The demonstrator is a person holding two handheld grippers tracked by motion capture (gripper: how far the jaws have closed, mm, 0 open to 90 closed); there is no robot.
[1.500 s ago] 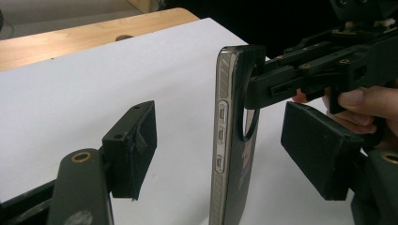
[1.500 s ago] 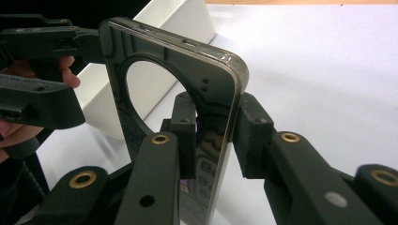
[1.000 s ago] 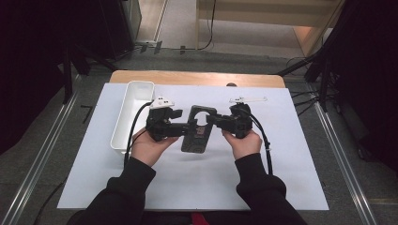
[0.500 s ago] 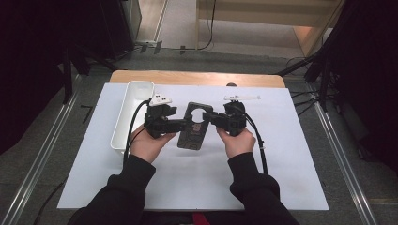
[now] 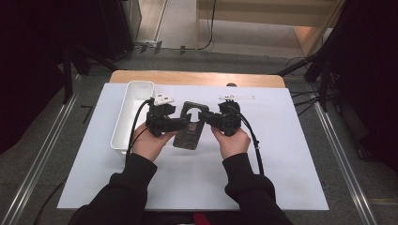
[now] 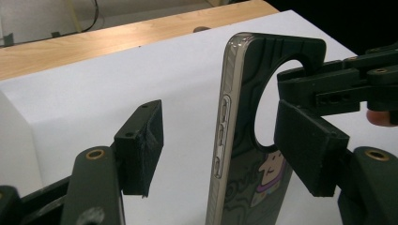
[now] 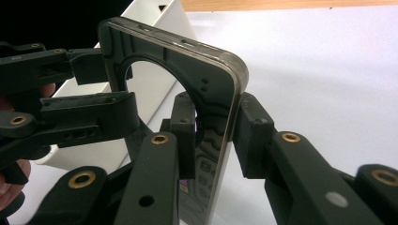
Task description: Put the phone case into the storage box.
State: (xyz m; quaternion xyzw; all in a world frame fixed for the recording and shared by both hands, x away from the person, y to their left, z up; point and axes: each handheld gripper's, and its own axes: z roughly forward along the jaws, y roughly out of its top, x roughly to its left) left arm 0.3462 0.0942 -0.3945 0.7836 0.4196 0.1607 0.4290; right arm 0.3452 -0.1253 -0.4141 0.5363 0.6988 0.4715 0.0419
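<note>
Right gripper (image 7: 213, 136) is clamping the phone case (image 5: 190, 126) across its long edge, jaws pinched tight on the rim just below the round camera cutout. The case is being held off the white mat (image 5: 281, 164), upright on its edge, over the middle of the mat toward its far edge.

Left gripper (image 6: 220, 154) is straddling the case, not gripping yet. Its jaws have just been closing a little with the case between them. In the left gripper view one pad is sitting against the patterned back beside the cutout; the other pad is standing clear of the side that carries the button slots. So: jaws apart, no squeeze.

White tray (image 5: 133, 112) is sitting along the left edge of the mat, just beside the left hand (image 5: 148, 143).

Step in hand, my read: getting a second grip so the case can be handed over or flexed.

How I'd do it well:
- keep the right clamp steady while the left is closing
- centre the left pads on solid rim, not on the thin bridge around the cutout, since that section looks likely to bend
- square the left jaws to the case face first; closing at an angle will twist it out of the right grip
- squeeze slowly, as the rim looks glossy and may slide
</note>
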